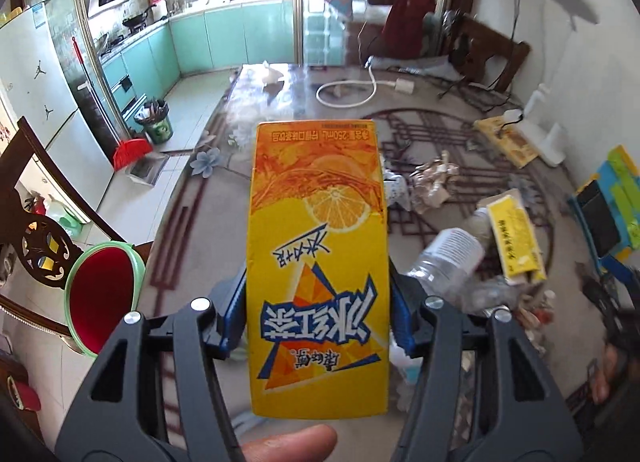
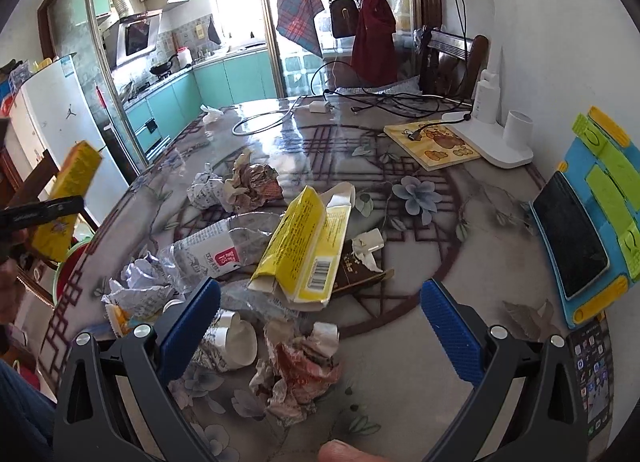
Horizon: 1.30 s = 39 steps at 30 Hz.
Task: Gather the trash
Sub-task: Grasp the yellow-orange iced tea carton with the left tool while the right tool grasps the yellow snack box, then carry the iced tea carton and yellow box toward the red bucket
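Carton lifted off the bench, headed for the bin

The left gripper (image 1: 318,326) has its jaws closed on the tall yellow-orange iced tea carton (image 1: 318,262), held above the bench (image 1: 208,222). I judge the next move is a swing left over the green-rimmed red bin (image 1: 102,294). The right gripper (image 2: 320,326), jaws wide and empty, hovers over crumpled wrappers (image 2: 300,370) and a flattened yellow cardboard box (image 2: 304,246).
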Each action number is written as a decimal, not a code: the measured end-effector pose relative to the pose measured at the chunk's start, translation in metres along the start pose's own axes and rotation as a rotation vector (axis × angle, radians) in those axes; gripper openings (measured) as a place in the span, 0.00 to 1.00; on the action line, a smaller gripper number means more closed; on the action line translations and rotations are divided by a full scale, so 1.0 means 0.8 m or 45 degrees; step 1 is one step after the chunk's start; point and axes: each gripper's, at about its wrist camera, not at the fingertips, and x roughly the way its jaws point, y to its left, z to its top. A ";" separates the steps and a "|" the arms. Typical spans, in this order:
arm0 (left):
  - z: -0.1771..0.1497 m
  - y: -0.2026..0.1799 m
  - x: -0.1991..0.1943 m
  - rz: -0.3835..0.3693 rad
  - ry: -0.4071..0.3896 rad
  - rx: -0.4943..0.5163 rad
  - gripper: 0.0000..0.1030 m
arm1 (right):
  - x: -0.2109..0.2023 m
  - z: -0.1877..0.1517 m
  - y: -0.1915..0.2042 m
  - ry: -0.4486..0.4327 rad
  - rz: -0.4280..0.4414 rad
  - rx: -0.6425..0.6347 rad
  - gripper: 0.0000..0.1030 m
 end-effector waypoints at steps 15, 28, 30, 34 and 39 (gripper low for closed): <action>-0.046 0.033 -0.055 -0.068 -0.139 -0.068 0.55 | 0.158 0.062 -0.027 0.358 0.118 0.076 0.94; -0.050 0.035 -0.065 -0.061 -0.169 -0.063 0.55 | 0.175 0.052 0.014 0.441 0.131 -0.077 0.56; -0.050 0.032 -0.067 -0.047 -0.176 -0.052 0.55 | 0.165 0.053 0.020 0.405 0.112 -0.104 0.50; -0.047 0.037 -0.068 -0.045 -0.184 -0.071 0.55 | 0.144 0.059 0.035 0.342 0.062 -0.170 0.41; -0.047 0.048 -0.071 -0.024 -0.193 -0.101 0.55 | 0.115 0.070 0.049 0.254 -0.012 -0.220 0.38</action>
